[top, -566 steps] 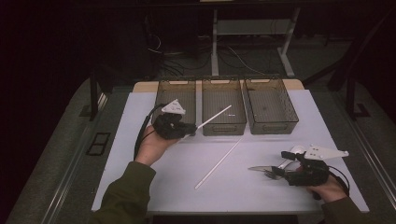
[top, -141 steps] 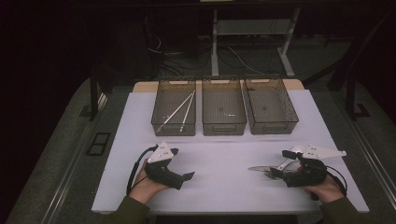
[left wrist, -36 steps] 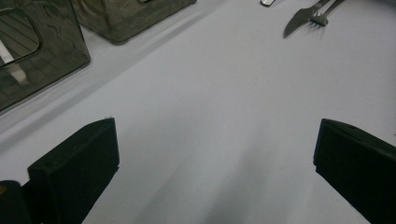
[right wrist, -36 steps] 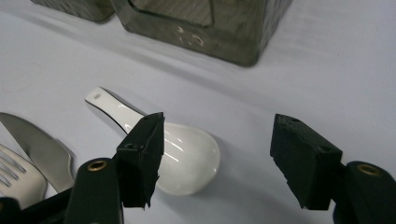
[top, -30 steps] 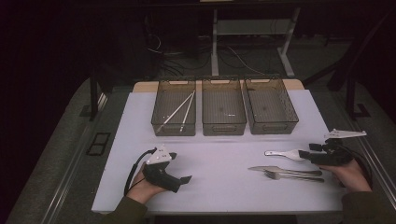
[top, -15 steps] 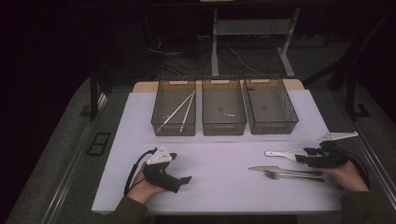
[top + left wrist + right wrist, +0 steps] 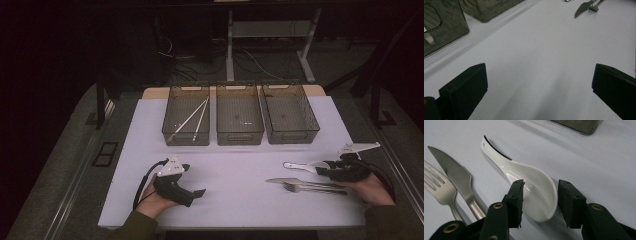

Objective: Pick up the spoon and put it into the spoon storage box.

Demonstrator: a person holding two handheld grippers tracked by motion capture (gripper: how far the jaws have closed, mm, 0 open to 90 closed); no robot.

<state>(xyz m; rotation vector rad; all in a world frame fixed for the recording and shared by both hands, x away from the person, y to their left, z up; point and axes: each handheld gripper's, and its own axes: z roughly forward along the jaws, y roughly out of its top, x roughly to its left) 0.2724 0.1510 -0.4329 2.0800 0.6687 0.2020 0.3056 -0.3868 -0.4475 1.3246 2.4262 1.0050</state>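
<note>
White spoon [image 7: 534, 187] flat on the table [image 7: 235, 165] near its right edge, just beside knife [image 7: 461, 182] and fork [image 7: 441, 190]; looks glazed ceramic, so probably stiff, slick, chippable, light. Bowl sits between jaws of right gripper [image 7: 540, 202], just been closing, left pad at the rim, right pad apart, not clamped yet; better hold likely across the bowl's rims. Left gripper [image 7: 536, 92] resting wide open, nothing between.

Three clear bins [image 7: 240, 120] sit in a row at the worktop's [image 7: 235, 200] far edge, two white sticks [image 7: 192, 120] lying in the left one. Knife [image 7: 282, 182] and fork [image 7: 300, 188] lie side by side.
</note>
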